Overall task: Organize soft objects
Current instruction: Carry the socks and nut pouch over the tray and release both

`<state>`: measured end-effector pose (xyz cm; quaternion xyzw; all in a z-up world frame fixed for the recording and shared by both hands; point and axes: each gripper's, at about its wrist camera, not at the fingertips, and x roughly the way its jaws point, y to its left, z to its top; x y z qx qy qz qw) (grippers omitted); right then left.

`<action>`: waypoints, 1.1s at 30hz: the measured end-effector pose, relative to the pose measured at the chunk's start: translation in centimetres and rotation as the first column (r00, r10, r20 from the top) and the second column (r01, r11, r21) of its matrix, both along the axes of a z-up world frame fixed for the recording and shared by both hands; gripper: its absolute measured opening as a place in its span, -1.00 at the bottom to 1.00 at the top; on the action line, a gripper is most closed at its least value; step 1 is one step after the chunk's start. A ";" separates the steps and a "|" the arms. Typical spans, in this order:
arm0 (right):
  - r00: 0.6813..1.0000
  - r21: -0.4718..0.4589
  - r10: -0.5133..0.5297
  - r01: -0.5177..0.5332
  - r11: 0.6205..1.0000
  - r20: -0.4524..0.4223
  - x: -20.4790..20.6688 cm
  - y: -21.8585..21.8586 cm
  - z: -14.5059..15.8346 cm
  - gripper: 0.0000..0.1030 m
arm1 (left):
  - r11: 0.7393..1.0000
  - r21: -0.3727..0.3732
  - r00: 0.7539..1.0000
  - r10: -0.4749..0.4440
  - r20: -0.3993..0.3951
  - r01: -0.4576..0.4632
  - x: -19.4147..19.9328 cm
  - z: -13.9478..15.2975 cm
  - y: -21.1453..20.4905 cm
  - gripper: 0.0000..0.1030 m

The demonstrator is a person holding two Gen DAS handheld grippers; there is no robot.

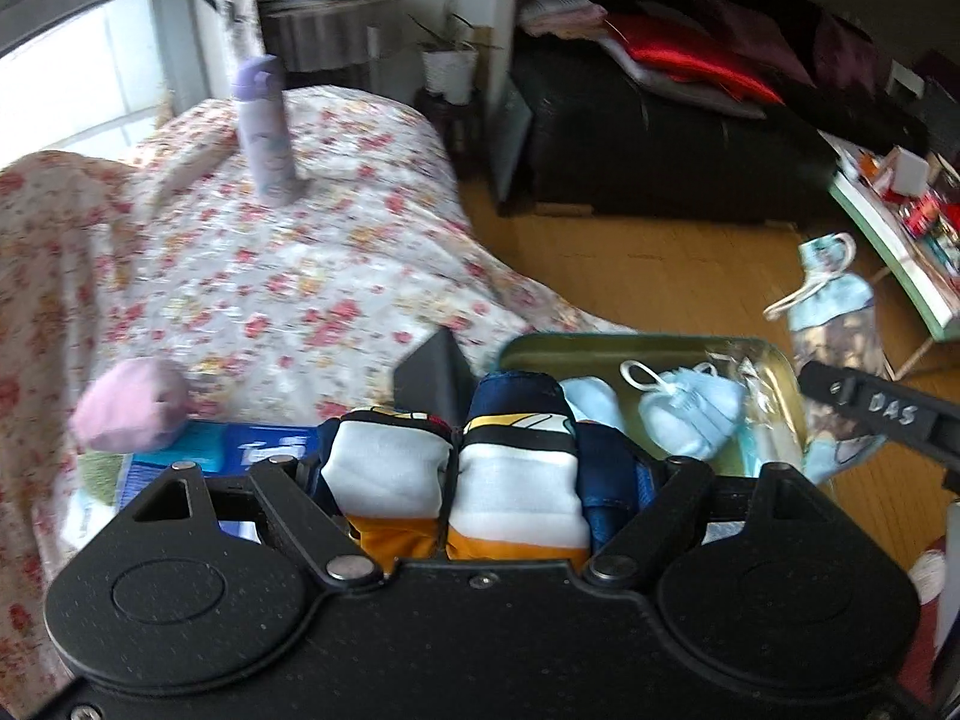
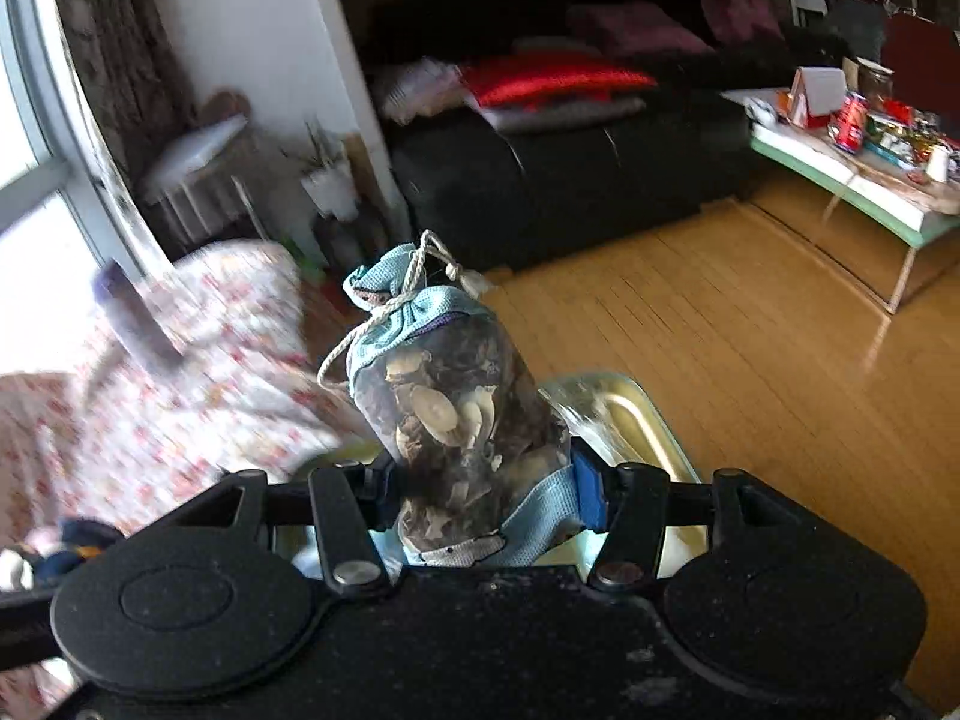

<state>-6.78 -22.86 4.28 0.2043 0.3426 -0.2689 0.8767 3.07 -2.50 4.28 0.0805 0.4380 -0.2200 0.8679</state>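
My left gripper [image 1: 462, 450] is shut on a folded navy, white and orange cloth bundle [image 1: 456, 468] held just left of a metal tray [image 1: 606, 345]. The tray holds light blue face masks [image 1: 684, 414]. My right gripper [image 2: 480, 480] is shut on a light blue drawstring pouch [image 2: 456, 408] with a clear window showing dark contents; it hangs above the tray [image 2: 636, 414]. The pouch [image 1: 834, 312] also shows at the right of the left wrist view. A pink soft lump [image 1: 132, 414] lies on the floral cover.
A floral-covered surface [image 1: 270, 276] carries a purple bottle [image 1: 264, 126]. A blue packet [image 1: 258, 450] lies under my left gripper. A black sofa [image 2: 570, 174] with red cushions stands behind, a cluttered low table [image 2: 864, 180] at right, wooden floor [image 2: 750, 360] between.
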 end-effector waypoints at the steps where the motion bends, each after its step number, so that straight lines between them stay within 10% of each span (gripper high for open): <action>1: 1.000 -0.002 -0.010 0.010 1.000 -0.012 0.1 -0.2 -0.3 0.05 | 1.000 0.004 1.000 -0.008 -0.007 0.008 -0.1 -0.2 -0.5 0.53; 21: 0.998 0.080 -0.061 0.063 0.995 -0.031 -0.1 -1.4 -1.6 0.05 | 0.997 0.030 0.991 -0.064 -0.114 0.067 0.1 -4.2 -3.9 0.67; 33: 0.998 0.080 -0.039 0.043 0.996 -0.054 0.3 -1.8 -1.6 0.06 | 0.995 0.026 0.996 -0.093 0.010 0.093 -0.6 -2.7 -4.0 0.84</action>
